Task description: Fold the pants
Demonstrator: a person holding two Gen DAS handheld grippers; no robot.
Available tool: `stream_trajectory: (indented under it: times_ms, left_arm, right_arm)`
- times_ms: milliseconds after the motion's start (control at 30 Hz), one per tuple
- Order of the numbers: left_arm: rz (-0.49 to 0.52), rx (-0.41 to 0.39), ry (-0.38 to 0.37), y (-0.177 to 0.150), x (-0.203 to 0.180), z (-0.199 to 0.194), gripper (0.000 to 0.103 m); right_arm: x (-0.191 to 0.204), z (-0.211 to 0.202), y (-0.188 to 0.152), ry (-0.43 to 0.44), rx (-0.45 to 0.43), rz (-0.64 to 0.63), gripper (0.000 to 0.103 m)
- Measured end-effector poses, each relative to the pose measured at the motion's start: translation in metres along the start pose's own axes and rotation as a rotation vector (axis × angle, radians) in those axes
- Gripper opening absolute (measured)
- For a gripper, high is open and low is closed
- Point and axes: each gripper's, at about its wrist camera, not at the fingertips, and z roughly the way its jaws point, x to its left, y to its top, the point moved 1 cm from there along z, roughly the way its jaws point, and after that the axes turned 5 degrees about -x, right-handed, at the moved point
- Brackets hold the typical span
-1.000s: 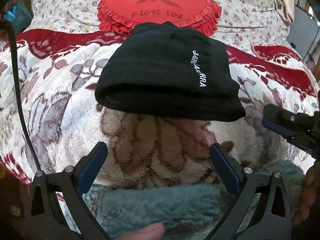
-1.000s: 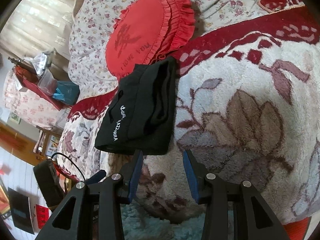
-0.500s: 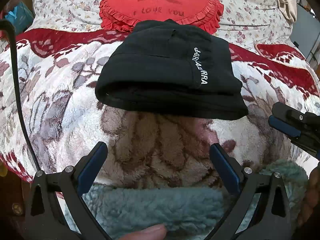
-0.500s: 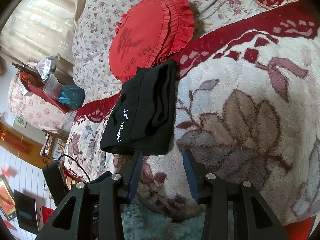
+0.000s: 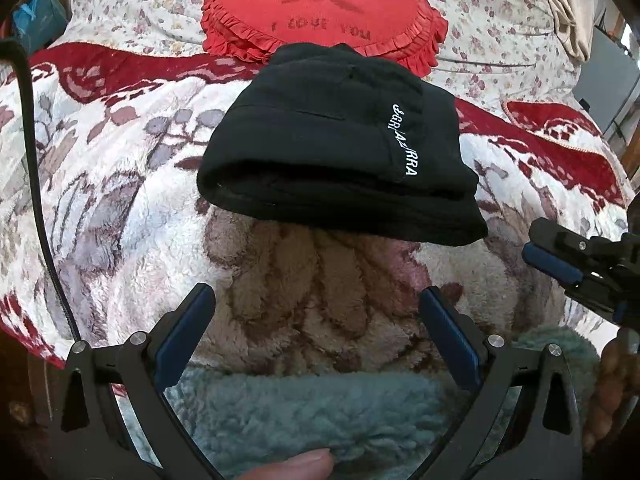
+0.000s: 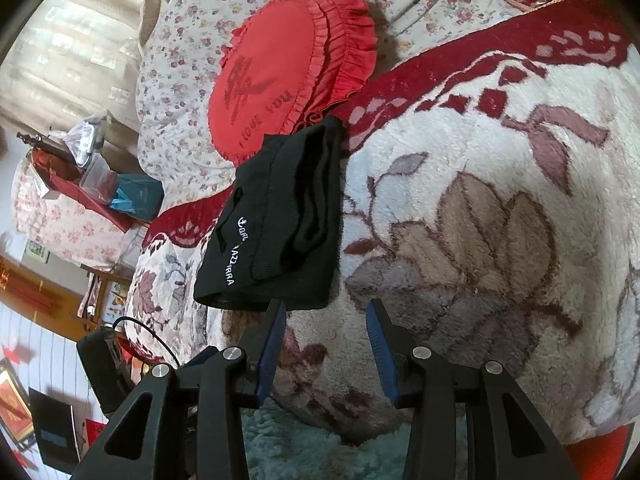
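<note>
The black pants [image 5: 332, 148] lie folded into a compact stack on the flowered blanket [image 5: 120, 208], white lettering on top. They also show in the right wrist view [image 6: 280, 232]. My left gripper [image 5: 316, 320] is open and empty, a short way in front of the stack's near edge. My right gripper [image 6: 326, 332] is open and empty, just off the stack's near right corner. The right gripper also shows at the right edge of the left wrist view [image 5: 560, 264].
A round red cushion [image 5: 320, 8] leans behind the pants, touching their far edge. A teal fleece [image 5: 304, 412] lies under my grippers at the near edge. A black cable [image 5: 36, 184] hangs at the left. Cluttered furniture [image 6: 80, 168] stands beyond the bed.
Both grippers have drawn back a little from the folded pants. The pants have not moved, and both grippers stay open.
</note>
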Motion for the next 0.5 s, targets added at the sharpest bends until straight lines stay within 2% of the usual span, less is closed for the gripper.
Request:
stream_trajectory:
  times_ms: [333,500]
  left_arm:
    - [-0.03,0.001,-0.049,-0.001,0.008,-0.002,0.102]
    - [-0.063,-0.042,-0.048,-0.001,0.016,-0.009,0.102]
  right_arm:
    - [-0.002,0.002,0.0,-0.031,0.002,0.029,0.04]
    - [-0.001,0.004,0.0,-0.051,0.004,0.025,0.04]
